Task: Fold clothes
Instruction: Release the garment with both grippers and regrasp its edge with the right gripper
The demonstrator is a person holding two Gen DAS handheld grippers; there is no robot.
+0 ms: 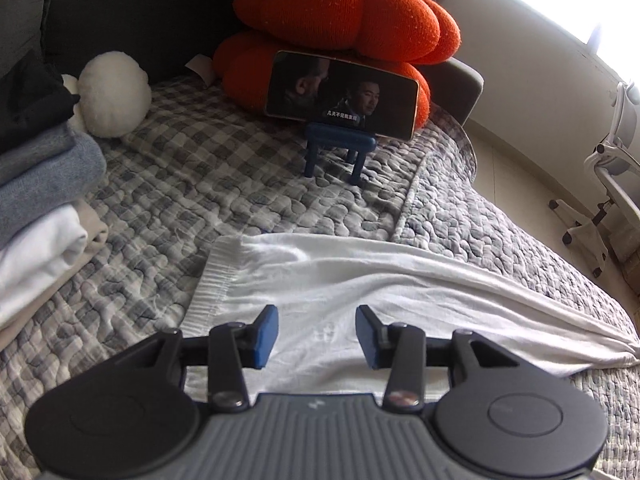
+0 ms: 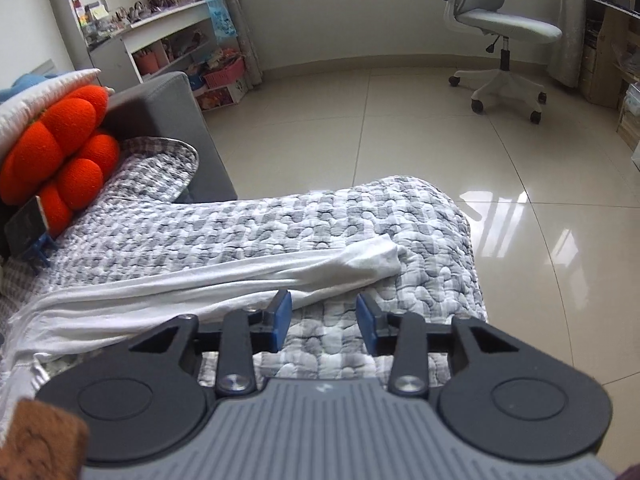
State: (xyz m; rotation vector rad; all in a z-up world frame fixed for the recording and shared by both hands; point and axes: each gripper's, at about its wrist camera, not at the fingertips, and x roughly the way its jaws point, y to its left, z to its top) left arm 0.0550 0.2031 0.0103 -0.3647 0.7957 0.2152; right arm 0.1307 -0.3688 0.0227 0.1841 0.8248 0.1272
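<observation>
A white garment (image 1: 320, 280) lies stretched across the grey checked quilt (image 1: 200, 168), its ribbed hem toward the left and a long sleeve trailing off to the right. My left gripper (image 1: 316, 334) hovers over the garment's body, jaws open, nothing between the blue pads. In the right wrist view the same white garment (image 2: 200, 284) runs across the quilt (image 2: 320, 216) and its sleeve end lies bunched near the bed's edge. My right gripper (image 2: 323, 322) stands open just in front of that sleeve, with only quilt showing between its pads.
A stack of folded clothes (image 1: 40, 192) sits at the left. A phone (image 1: 344, 94) on a blue stand leans against orange cushions (image 1: 344, 20); a white plush (image 1: 114, 94) lies nearby. Beyond the bed edge are tiled floor (image 2: 440, 128), an office chair (image 2: 504, 40) and shelves (image 2: 160, 36).
</observation>
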